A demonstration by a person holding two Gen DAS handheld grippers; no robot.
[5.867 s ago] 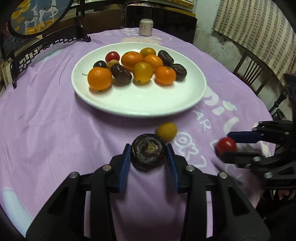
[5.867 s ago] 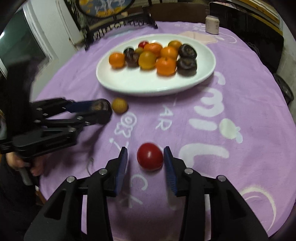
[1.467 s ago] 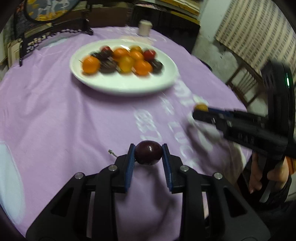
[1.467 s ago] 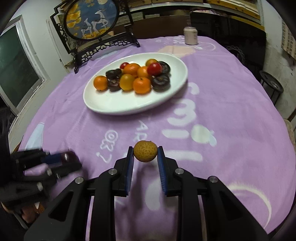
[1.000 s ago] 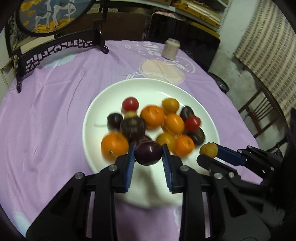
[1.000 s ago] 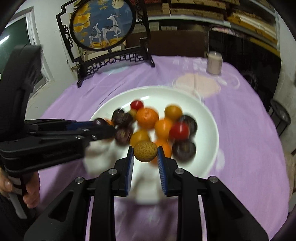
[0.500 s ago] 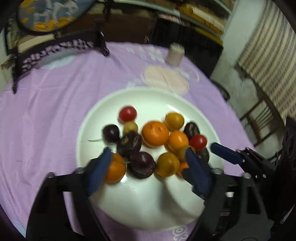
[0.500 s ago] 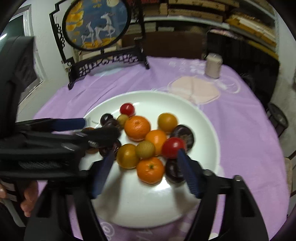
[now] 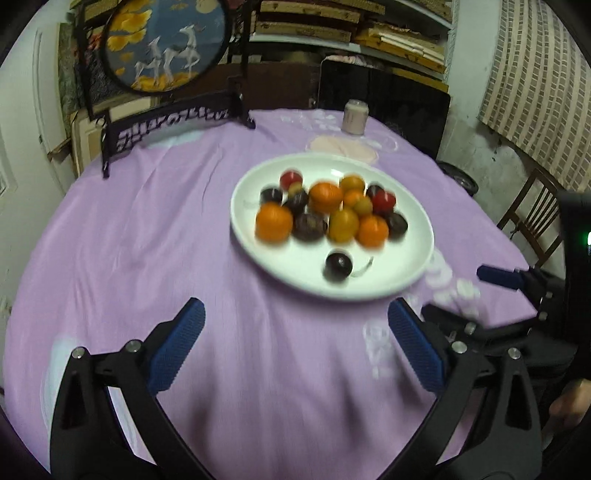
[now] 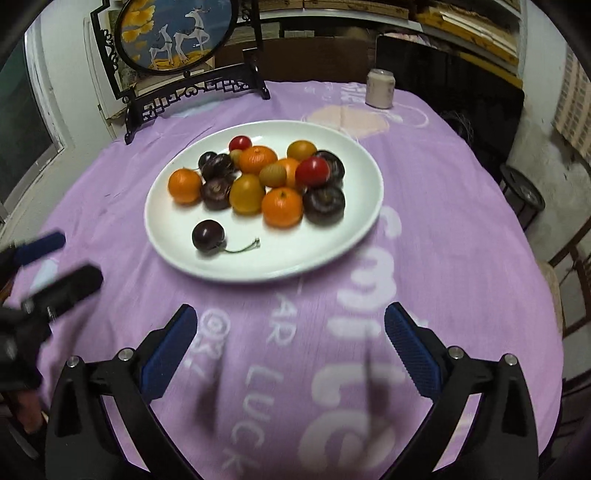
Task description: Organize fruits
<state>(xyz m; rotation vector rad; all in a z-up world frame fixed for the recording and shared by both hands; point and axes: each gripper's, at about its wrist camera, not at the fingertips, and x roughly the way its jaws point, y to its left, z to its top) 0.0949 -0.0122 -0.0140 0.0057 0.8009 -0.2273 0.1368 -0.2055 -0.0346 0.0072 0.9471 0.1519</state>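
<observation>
A white plate (image 9: 280, 266) (image 10: 295, 254) on the purple tablecloth holds a heap of oranges, red tomatoes and dark plums. A dark stemmed plum (image 9: 338, 266) (image 10: 208, 235) lies alone on the plate's near side. A small yellow-brown fruit (image 10: 273, 174) rests in the heap. My left gripper (image 9: 294, 314) hovers over the cloth short of the plate, its jaws opening wide with nothing between them. My right gripper (image 10: 290, 314) does the same, jaws opening and empty. Each gripper shows at the edge of the other's view: the right gripper (image 9: 465, 295), the left gripper (image 10: 59, 262).
A round deer picture on a black carved stand (image 9: 166, 48) (image 10: 173, 33) sits at the table's far left. A pale can (image 9: 354, 116) (image 10: 380, 88) stands behind the plate. A wooden chair (image 9: 532, 218) is off the table's right edge.
Both grippers let go of their fruit over the plate, spread their jaws wide and drew back toward the near cloth. The dark plum rolled to the plate's near side.
</observation>
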